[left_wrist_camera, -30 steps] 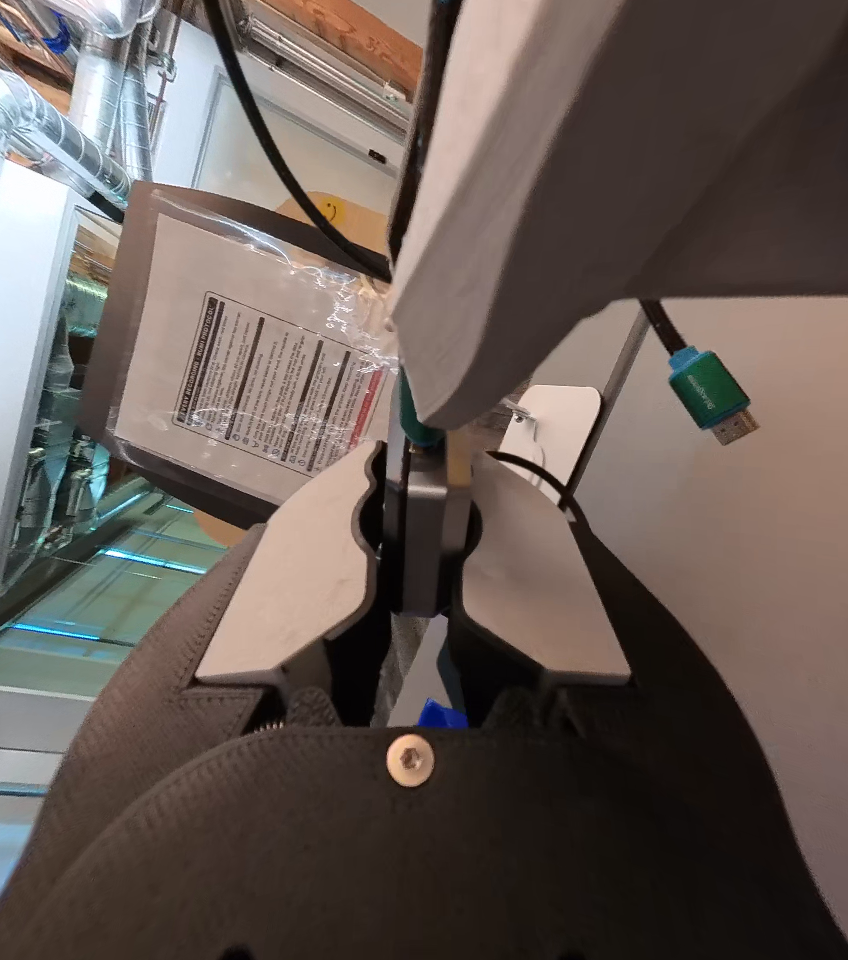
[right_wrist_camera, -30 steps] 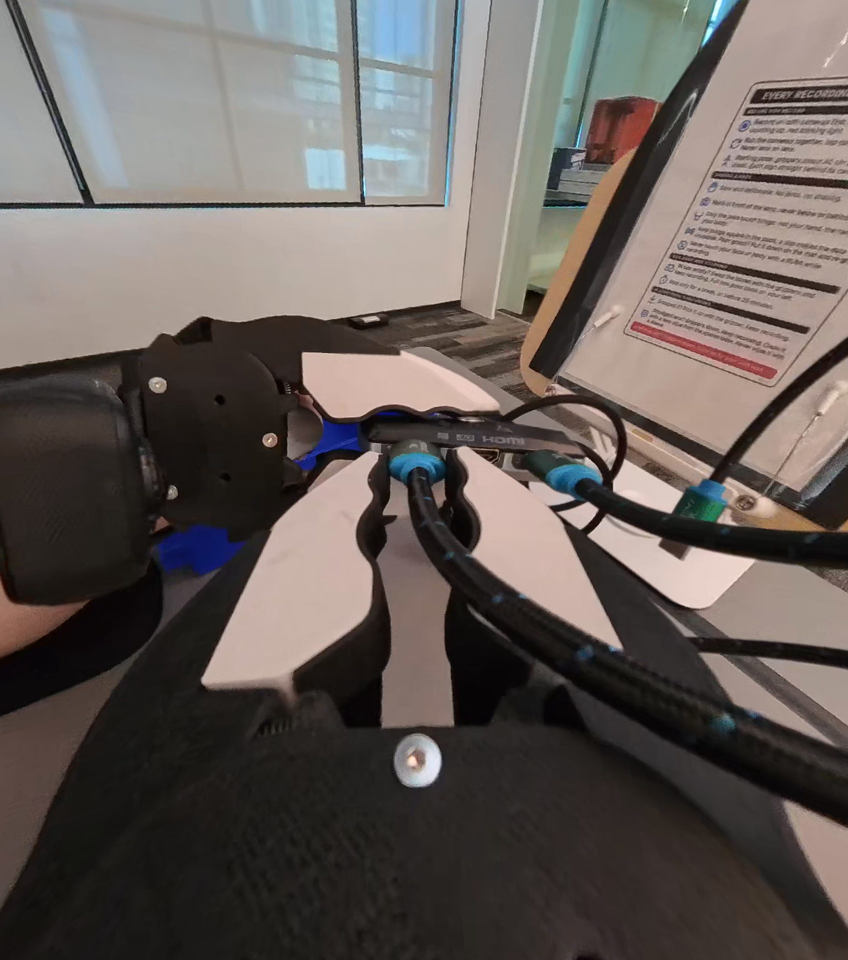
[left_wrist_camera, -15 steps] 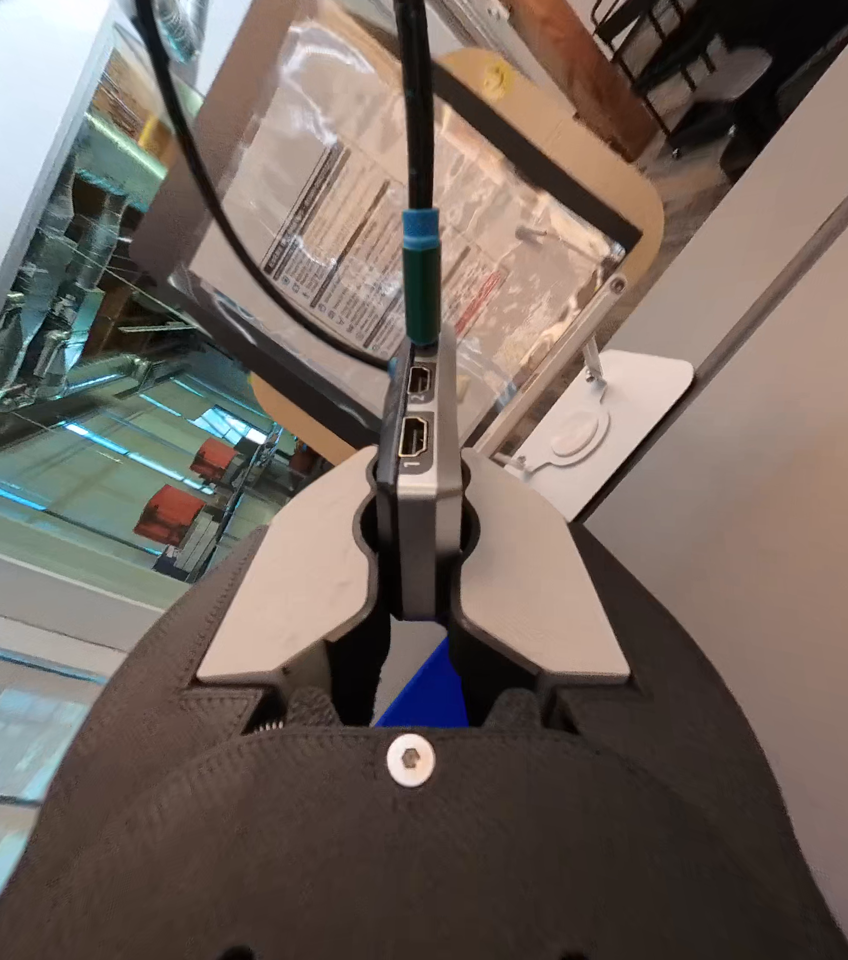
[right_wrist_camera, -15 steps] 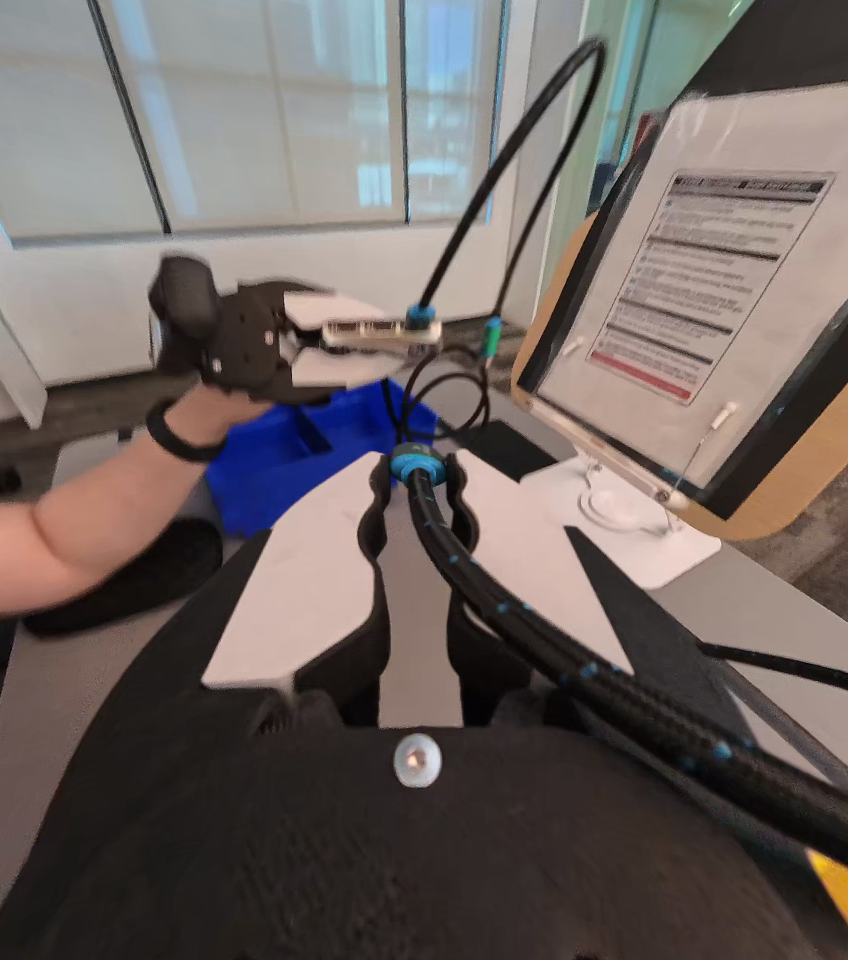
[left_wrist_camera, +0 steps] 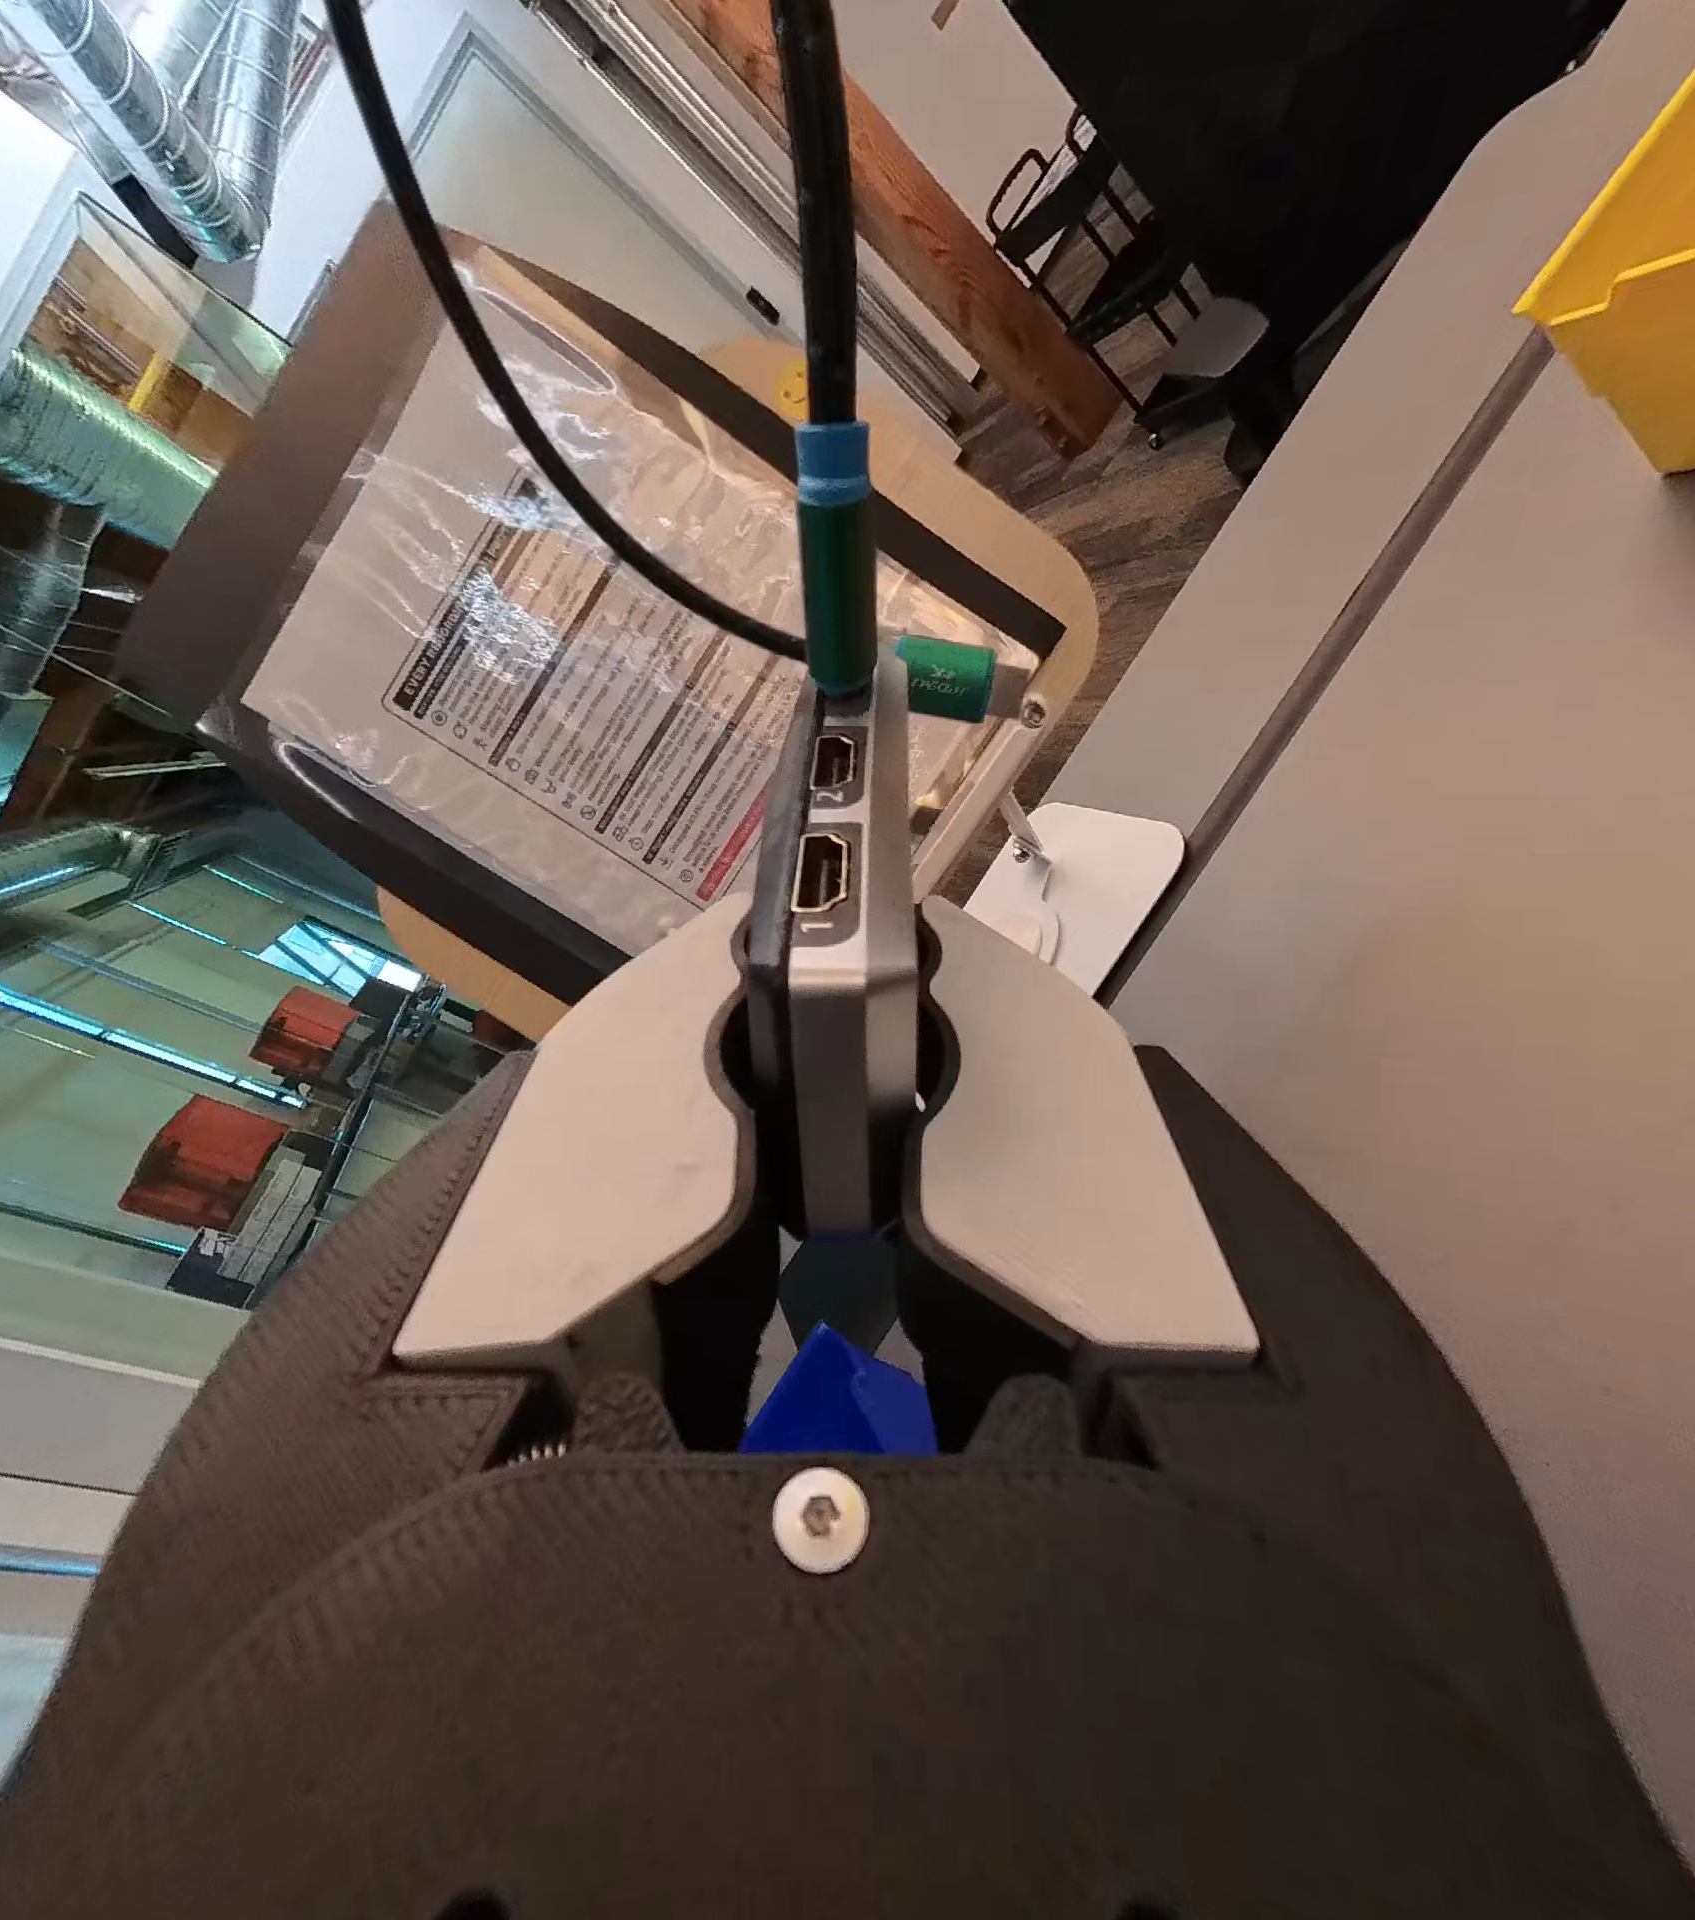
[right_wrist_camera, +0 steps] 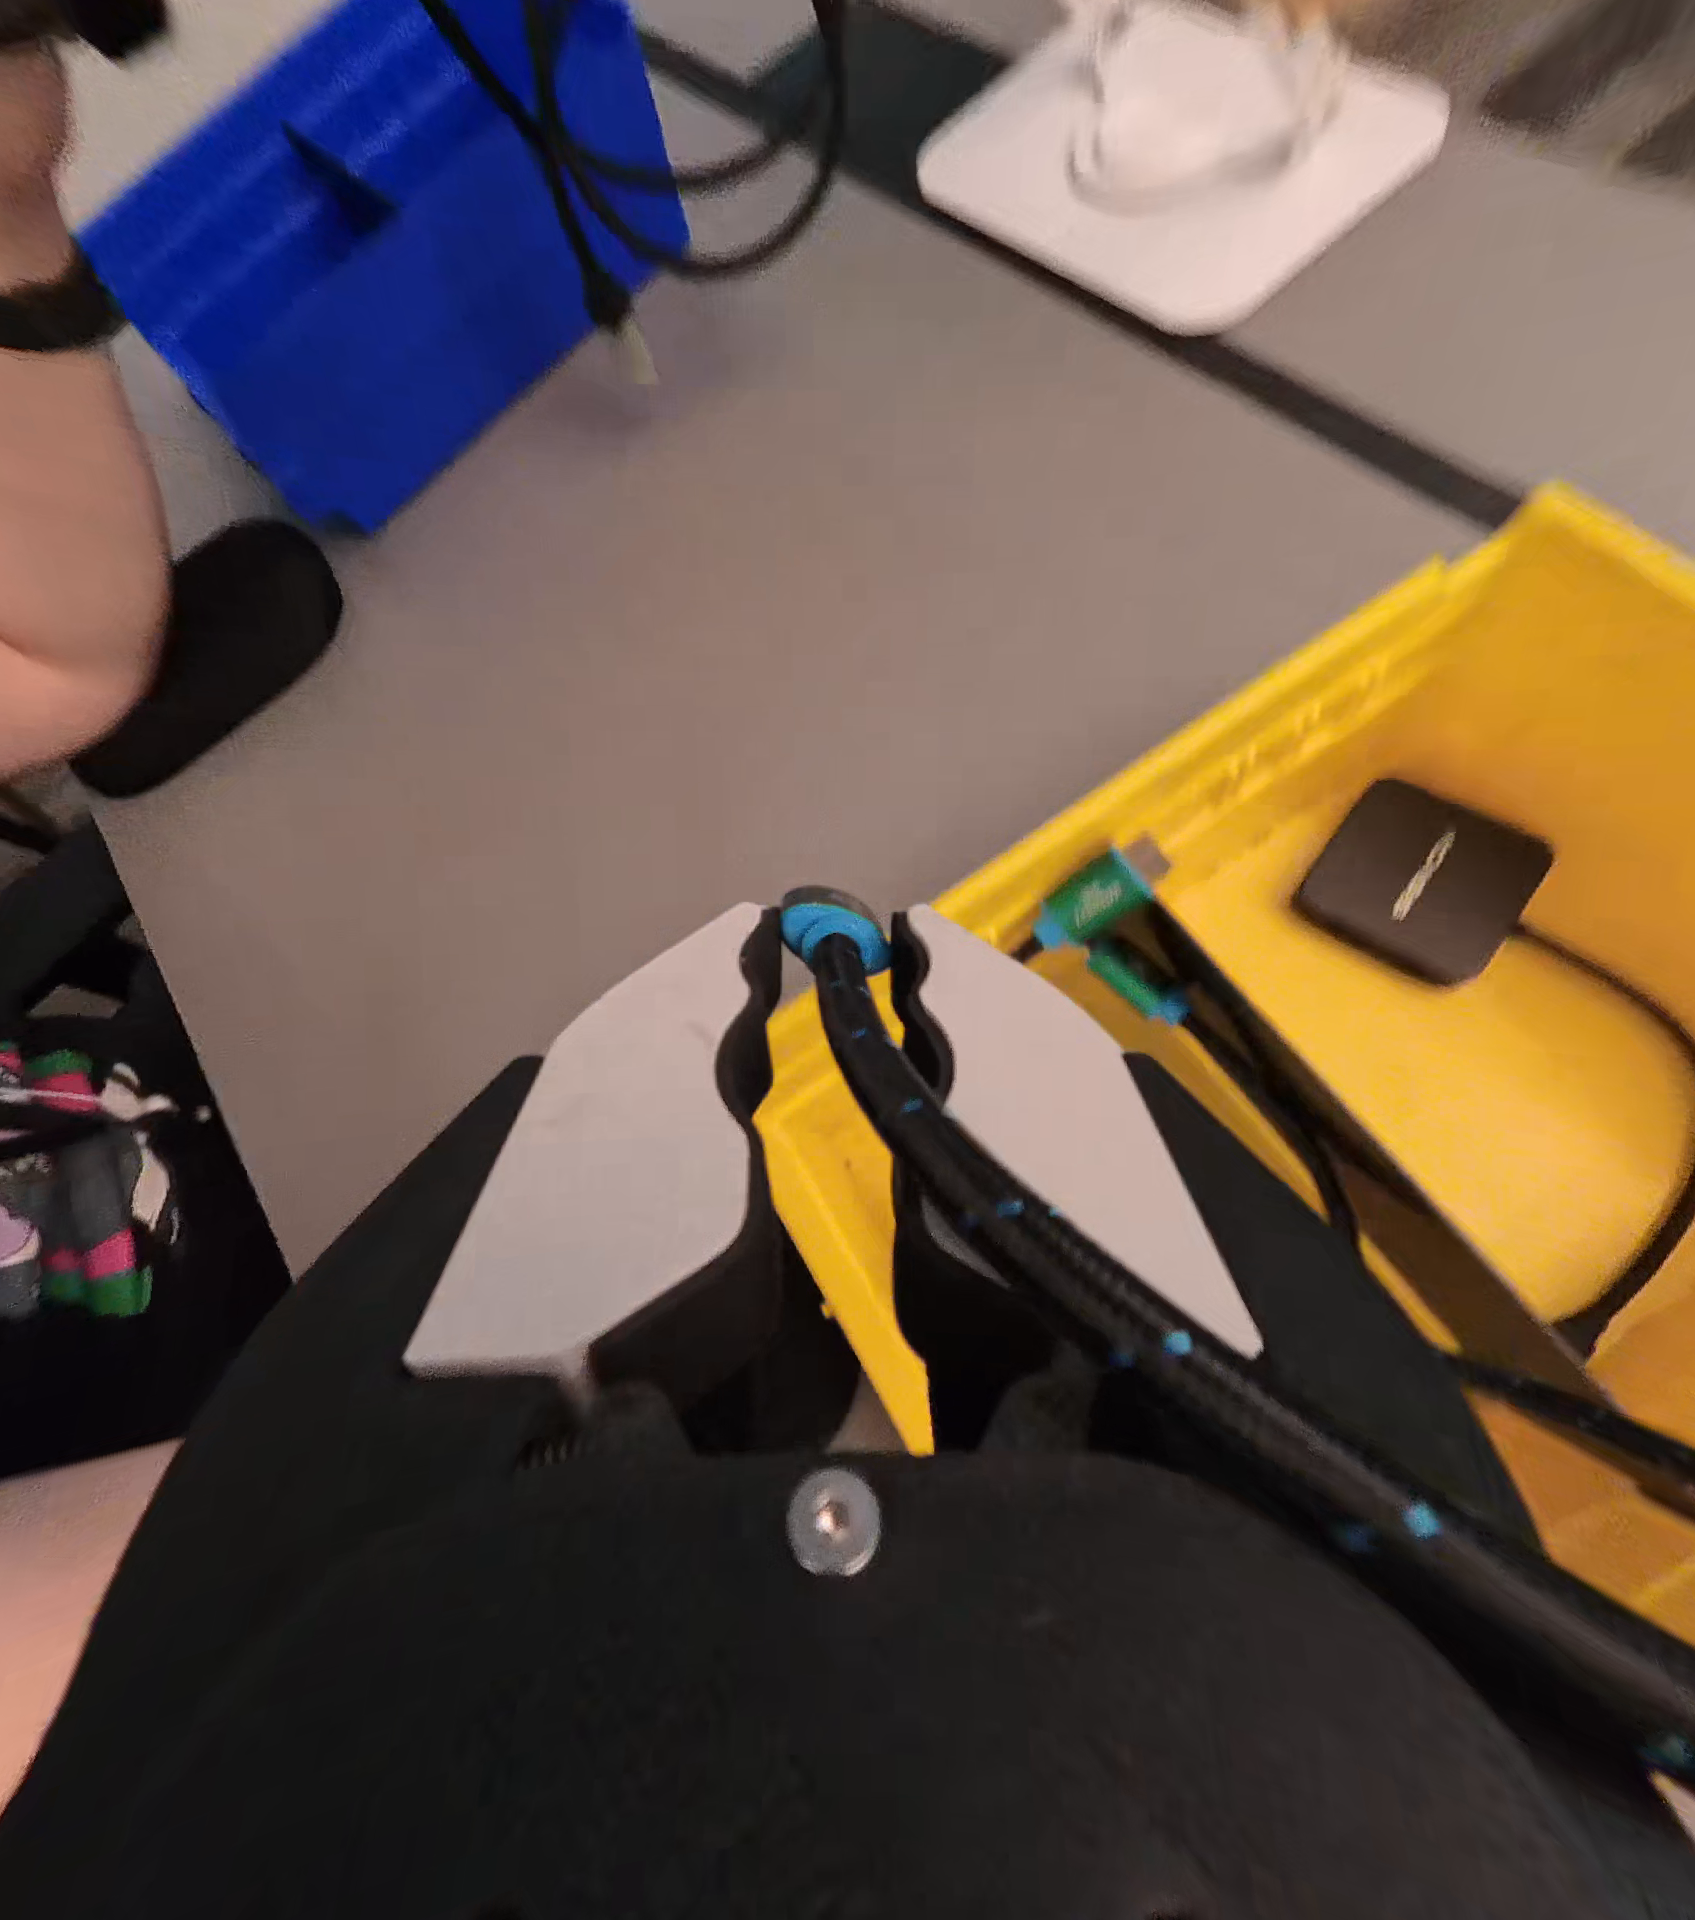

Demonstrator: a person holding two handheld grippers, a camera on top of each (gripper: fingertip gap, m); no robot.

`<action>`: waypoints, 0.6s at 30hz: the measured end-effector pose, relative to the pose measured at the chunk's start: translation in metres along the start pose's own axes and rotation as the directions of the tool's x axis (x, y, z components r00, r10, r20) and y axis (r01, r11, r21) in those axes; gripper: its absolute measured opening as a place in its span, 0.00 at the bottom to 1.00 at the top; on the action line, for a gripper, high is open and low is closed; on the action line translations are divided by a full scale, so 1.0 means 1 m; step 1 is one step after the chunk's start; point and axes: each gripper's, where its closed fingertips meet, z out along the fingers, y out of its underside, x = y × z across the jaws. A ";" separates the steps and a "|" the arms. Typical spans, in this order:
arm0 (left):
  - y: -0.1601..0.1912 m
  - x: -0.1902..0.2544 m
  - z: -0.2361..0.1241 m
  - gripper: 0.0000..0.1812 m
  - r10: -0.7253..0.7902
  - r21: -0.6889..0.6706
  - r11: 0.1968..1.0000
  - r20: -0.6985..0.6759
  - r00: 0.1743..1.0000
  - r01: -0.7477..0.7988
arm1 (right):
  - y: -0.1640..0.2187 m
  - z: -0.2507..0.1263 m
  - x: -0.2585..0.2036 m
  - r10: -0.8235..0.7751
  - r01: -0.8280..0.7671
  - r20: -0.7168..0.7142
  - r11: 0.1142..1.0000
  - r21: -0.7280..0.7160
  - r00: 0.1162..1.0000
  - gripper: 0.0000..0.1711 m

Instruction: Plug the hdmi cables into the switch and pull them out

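**A:** Is there any writing?

**B:** Yes. The sign behind has printed lines, the green plug has a small logo, and the switch has small marks by its two empty ports.

**A:** Where is the switch?

**B:** The left gripper pinches it tight between its fingers. It sticks out toward 12 o'clock. A green and blue plug sits in its far end.

**A:** And the other one?

**B:** The right gripper squeezes the blue-ended cable at its tips. The yellow bin is at 3 o'clock, with a black box and green plugs inside. The blue bin is at 11 o'clock.
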 end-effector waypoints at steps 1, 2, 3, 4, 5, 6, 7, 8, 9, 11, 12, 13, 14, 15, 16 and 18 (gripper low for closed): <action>0.000 0.002 0.001 0.12 0.005 -0.003 1.000 -0.003 1.000 -0.005 | 0.012 0.005 0.009 0.045 -0.045 0.012 0.998 -0.039 0.999 0.12; 0.000 0.004 0.002 0.12 0.008 -0.005 1.000 -0.007 1.000 -0.008 | 0.024 0.010 0.018 0.085 -0.083 0.015 0.993 -0.082 0.996 0.12; -0.001 0.006 0.002 0.12 0.009 -0.006 1.000 -0.012 1.000 -0.009 | 0.032 0.014 0.027 0.119 -0.117 0.007 0.987 -0.106 0.993 0.12; -0.001 0.008 0.003 0.12 0.010 -0.006 1.000 -0.018 1.000 -0.010 | 0.042 0.018 0.036 0.166 -0.166 -0.006 0.977 -0.135 0.986 0.12; -0.001 0.010 0.004 0.12 0.011 -0.007 1.000 -0.024 1.000 -0.011 | 0.053 0.021 0.039 0.219 -0.216 -0.005 0.959 -0.184 0.976 0.12; -0.002 0.011 0.004 0.12 0.013 -0.007 1.000 -0.029 1.000 -0.013 | 0.064 0.024 0.039 0.265 -0.255 0.011 0.939 -0.230 0.964 0.13; -0.002 0.013 0.005 0.12 0.015 -0.008 1.000 -0.033 0.999 -0.015 | 0.074 0.025 0.039 0.313 -0.297 0.014 0.915 -0.274 0.950 0.16; -0.003 0.014 0.005 0.12 0.016 -0.008 1.000 -0.037 0.999 -0.016 | 0.085 0.023 0.041 0.367 -0.351 -0.012 0.881 -0.317 0.930 0.19; -0.003 0.015 0.005 0.12 0.017 -0.009 1.000 -0.040 0.999 -0.017 | 0.092 0.019 0.042 0.423 -0.409 -0.036 0.848 -0.337 0.906 0.21; -0.003 0.017 0.006 0.12 0.025 -0.012 1.000 -0.042 0.999 -0.026 | 0.090 0.009 0.037 0.497 -0.476 -0.015 0.821 -0.314 0.868 0.24; -0.003 0.017 0.006 0.12 0.030 -0.014 0.999 -0.041 0.999 -0.031 | 0.089 0.002 0.038 0.504 -0.494 -0.045 0.820 -0.289 0.862 0.24; -0.004 0.018 0.006 0.12 0.034 -0.014 0.999 -0.040 0.999 -0.035 | 0.088 -0.007 0.043 0.496 -0.505 -0.105 0.824 -0.256 0.862 0.24; -0.004 0.018 0.006 0.12 0.036 -0.014 0.999 -0.040 0.999 -0.037 | 0.085 -0.016 0.049 0.476 -0.503 -0.166 0.836 -0.220 0.864 0.23; -0.004 0.019 0.006 0.12 0.038 -0.014 0.999 -0.041 0.998 -0.038 | 0.081 -0.026 0.057 0.437 -0.480 -0.235 0.859 -0.179 0.868 0.23; -0.005 0.019 0.006 0.12 0.039 -0.012 0.999 -0.041 0.998 -0.039 | 0.071 -0.035 0.064 0.385 -0.437 -0.299 0.890 -0.130 0.873 0.23; -0.008 0.020 0.006 0.12 0.041 0.002 0.999 -0.040 0.998 -0.041 | 0.034 -0.043 0.060 0.273 -0.289 -0.295 0.957 -0.010 0.916 0.22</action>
